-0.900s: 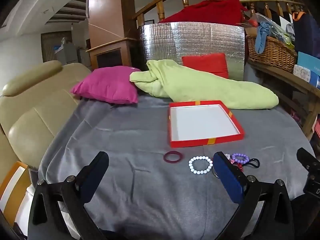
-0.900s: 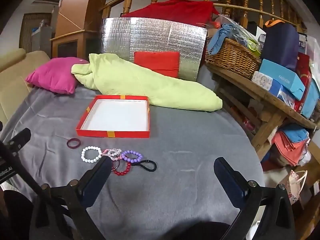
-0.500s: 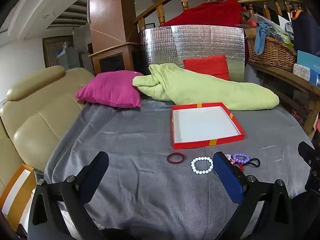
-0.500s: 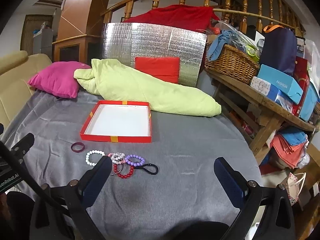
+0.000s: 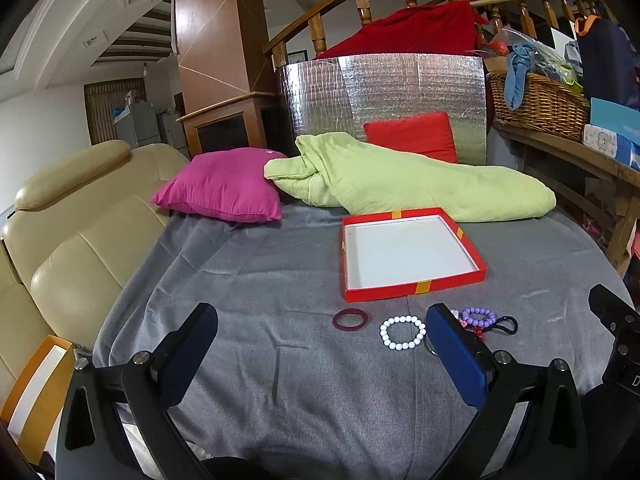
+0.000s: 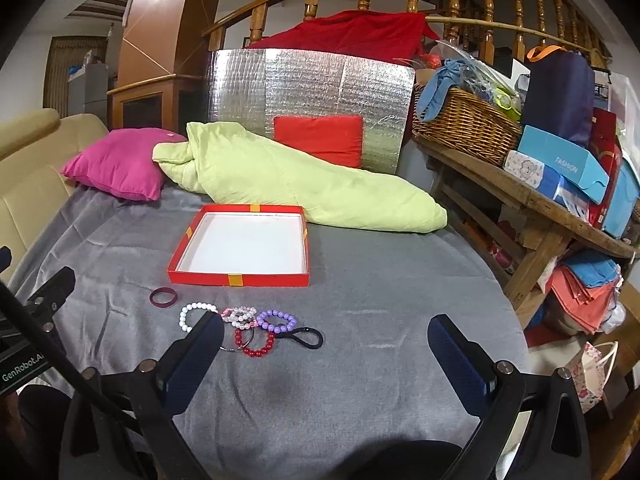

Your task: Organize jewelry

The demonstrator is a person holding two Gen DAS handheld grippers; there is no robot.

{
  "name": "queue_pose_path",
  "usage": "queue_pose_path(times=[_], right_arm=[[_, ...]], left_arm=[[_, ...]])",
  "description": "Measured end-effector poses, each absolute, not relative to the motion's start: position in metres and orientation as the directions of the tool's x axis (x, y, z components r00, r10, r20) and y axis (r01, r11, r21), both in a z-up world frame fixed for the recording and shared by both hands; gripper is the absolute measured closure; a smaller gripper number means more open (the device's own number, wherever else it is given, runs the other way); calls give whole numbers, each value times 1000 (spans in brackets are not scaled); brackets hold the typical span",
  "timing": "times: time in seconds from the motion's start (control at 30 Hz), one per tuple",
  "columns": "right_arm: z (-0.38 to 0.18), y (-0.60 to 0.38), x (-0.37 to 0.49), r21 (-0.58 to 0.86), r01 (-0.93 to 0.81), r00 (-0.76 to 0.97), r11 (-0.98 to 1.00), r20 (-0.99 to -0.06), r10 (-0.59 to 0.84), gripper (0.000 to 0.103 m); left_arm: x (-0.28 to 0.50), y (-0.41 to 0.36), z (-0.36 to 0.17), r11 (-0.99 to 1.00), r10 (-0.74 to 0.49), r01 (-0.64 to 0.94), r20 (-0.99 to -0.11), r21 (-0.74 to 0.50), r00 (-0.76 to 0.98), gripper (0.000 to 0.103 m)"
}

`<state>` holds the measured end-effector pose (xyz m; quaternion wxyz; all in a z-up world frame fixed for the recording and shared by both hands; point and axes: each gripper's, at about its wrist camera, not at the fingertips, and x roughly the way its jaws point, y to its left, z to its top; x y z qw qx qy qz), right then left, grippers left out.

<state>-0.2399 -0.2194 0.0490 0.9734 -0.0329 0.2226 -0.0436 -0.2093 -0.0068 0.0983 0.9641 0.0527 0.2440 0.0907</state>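
A shallow red box (image 5: 412, 254) (image 6: 240, 246) with a white bottom lies empty on the grey cloth. In front of it lie a dark red bangle (image 5: 349, 319) (image 6: 163, 296), a white bead bracelet (image 5: 402, 333) (image 6: 189, 314), a pink bead bracelet (image 6: 240, 315), a purple bead bracelet (image 5: 478, 317) (image 6: 275, 320), a red bead bracelet (image 6: 254, 346) and a black hair tie (image 5: 505, 324) (image 6: 306, 336). My left gripper (image 5: 320, 344) is open and empty, short of the bangle. My right gripper (image 6: 326, 354) is open and empty, just short of the hair tie.
A pink pillow (image 5: 222, 184), a green blanket (image 5: 408, 178) and a red cushion (image 5: 410, 136) lie behind the box against a silver panel (image 5: 384, 92). A beige sofa (image 5: 68, 220) is on the left. A wooden bench (image 6: 532, 200) with a basket and boxes stands on the right.
Both grippers have drawn back and risen slightly, so the box and bracelets sit a little farther off. Nothing on the cloth has moved.
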Motion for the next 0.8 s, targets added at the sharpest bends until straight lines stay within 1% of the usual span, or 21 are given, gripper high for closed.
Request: queue_pose_path(times=[0.57,0.8], right_arm=[[41,-216,-234,-76,55,881,996,-465,-84,0],[39,-216,-232,-60,54,889,997,-451,-76,0]], left_arm=[[-207,-5,89,974,216,-155,-486,162,847,0],[-209,-3,87,975,217,-158,-486,159,847,0]])
